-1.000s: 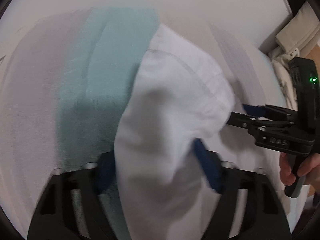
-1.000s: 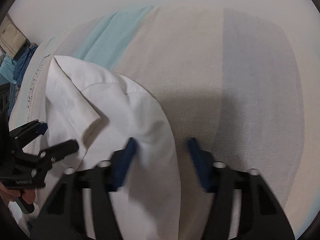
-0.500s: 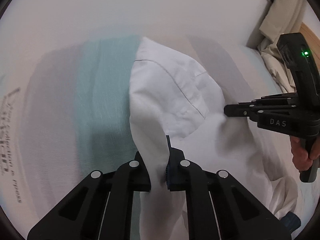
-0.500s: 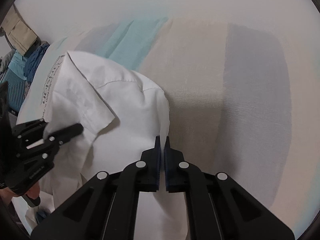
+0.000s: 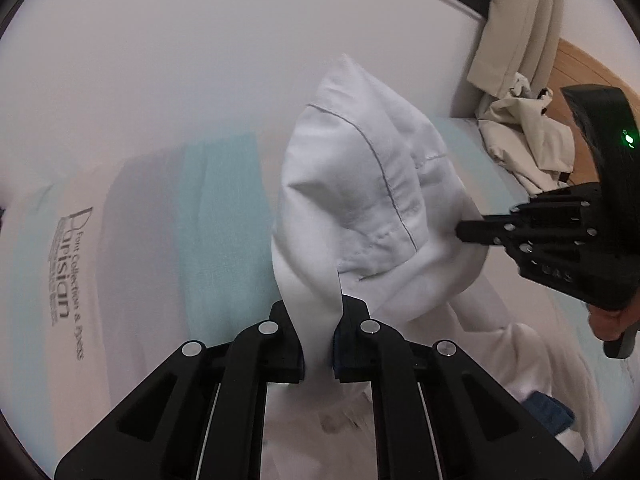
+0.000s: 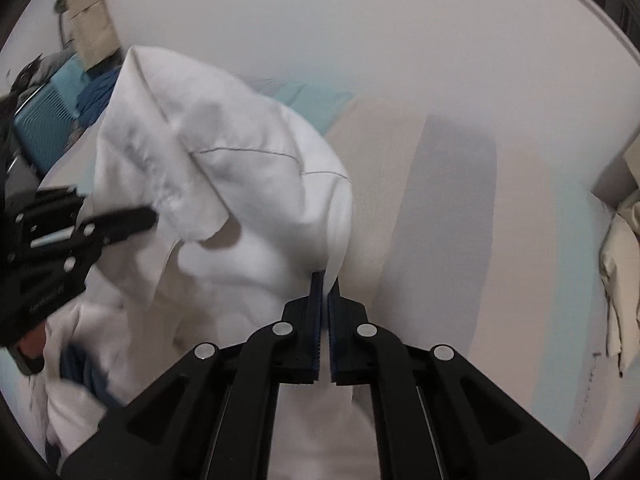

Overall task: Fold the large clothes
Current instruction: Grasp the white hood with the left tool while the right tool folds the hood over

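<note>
With my left gripper (image 5: 319, 344) and right gripper (image 6: 324, 320) each pinched tight on an edge of the white shirt (image 5: 360, 200) — held up above the striped bedsheet (image 5: 224, 208) — I judged it best to keep both pinches firm and level, drawing them apart so the cloth hung flat.

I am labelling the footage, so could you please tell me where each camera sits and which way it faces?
Left wrist: on the left tongs, looking down along them at the white garment over the striped bedsheet; the right tongs and a hand show at the right.
Right wrist: on the right tongs, looking down at the same garment; the left tongs show at the left edge.
Shared: the garment, the sheet, each other's tongs.
</note>
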`<state>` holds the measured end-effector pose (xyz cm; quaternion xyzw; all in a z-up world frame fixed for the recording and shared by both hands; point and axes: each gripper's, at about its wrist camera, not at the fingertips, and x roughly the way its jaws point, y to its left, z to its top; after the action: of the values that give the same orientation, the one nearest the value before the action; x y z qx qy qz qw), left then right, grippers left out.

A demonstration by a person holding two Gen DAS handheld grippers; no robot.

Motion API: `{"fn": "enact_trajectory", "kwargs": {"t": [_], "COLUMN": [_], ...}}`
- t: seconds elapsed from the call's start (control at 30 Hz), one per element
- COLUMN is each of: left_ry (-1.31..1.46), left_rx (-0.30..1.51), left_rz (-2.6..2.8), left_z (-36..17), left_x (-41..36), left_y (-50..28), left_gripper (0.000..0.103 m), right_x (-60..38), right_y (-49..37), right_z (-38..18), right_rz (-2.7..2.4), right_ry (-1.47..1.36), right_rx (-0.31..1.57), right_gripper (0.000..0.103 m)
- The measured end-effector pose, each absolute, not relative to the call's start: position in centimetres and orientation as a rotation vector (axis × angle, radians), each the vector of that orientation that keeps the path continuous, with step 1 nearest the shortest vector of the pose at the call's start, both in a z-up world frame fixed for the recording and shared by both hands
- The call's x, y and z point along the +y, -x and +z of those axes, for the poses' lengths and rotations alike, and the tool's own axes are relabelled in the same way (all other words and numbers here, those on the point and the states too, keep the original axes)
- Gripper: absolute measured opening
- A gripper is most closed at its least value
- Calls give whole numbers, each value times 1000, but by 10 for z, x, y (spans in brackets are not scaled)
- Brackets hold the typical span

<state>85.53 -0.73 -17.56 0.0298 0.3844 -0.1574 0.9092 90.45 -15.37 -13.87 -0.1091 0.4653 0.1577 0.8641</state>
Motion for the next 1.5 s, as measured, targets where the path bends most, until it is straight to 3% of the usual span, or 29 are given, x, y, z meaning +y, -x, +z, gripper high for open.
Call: {"fn": "enact_trajectory", "kwargs": {"t": [0.3, 0.8, 1.5], "left_ry": [-114, -149, -174], "left_rx": [753, 778, 856], "left_rz": [-314, -316, -288], "left_z": [-169, -204, -288], "left_x": [-19, -25, -37], "left_y": [-756, -605, -524], "left_gripper": [8, 8, 9], "right_x": [-161, -155, -154], "right_y": [-796, -633, -562], "right_z": [-124, -153, -236], "right_rz": [344, 329, 288], "right_ry": [251, 213, 305], "right_rx": [924, 929, 1007], "right_gripper": [1, 1, 1]}}
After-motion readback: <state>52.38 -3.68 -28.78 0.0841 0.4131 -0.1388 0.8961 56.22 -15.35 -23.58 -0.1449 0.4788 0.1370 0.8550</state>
